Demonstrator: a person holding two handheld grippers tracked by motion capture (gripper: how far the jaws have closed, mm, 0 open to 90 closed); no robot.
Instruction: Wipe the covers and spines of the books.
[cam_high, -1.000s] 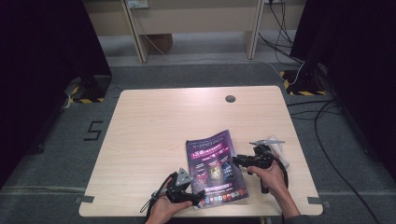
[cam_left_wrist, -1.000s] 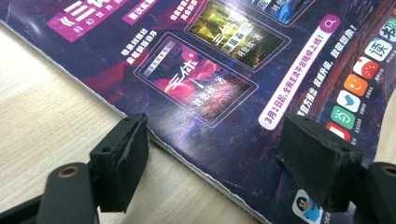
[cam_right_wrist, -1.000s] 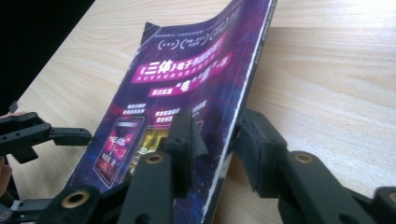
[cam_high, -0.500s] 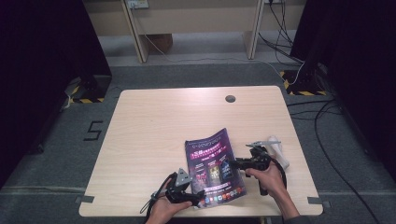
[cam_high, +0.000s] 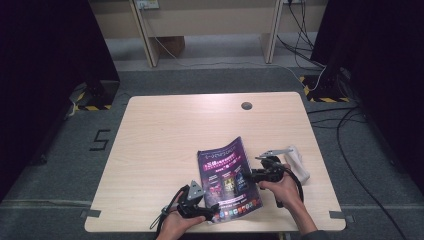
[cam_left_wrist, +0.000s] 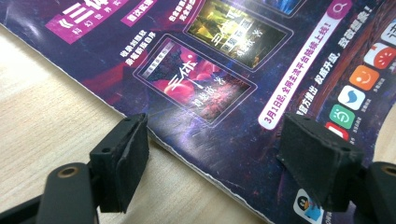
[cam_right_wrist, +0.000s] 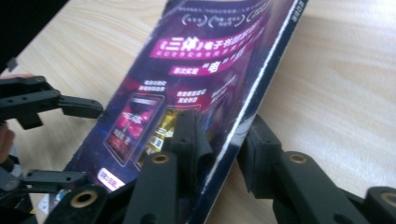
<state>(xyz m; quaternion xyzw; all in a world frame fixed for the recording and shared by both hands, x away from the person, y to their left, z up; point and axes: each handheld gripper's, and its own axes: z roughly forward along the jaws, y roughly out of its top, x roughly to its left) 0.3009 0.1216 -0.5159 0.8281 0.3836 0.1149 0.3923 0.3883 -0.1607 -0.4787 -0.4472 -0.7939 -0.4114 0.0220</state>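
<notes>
A magazine (cam_high: 227, 175) with a purple cover lies near the table's front edge. Its right edge is raised off the wood. My right gripper (cam_high: 253, 175) comes in from the right, and its jaws have just been closing. In the right gripper view its pads (cam_right_wrist: 191, 135) pinch the magazine (cam_right_wrist: 196, 70) at that edge, one on the cover and one underneath; the right gripper (cam_right_wrist: 224, 128) is shut on it. My left gripper (cam_high: 207, 212) stands open over the front left corner. In the left gripper view the left gripper (cam_left_wrist: 219, 140) has its jaws wide over the magazine (cam_left_wrist: 224, 70).
The wooden table (cam_high: 165, 150) has a round cable hole (cam_high: 246, 106) at the back. A white object (cam_high: 299, 160) lies right of the right hand. Cables run over the floor to the right, and another desk's legs stand behind.
The magazine's right edge and far corner have lifted slightly with the right gripper on them. The left gripper has stayed where it was.
</notes>
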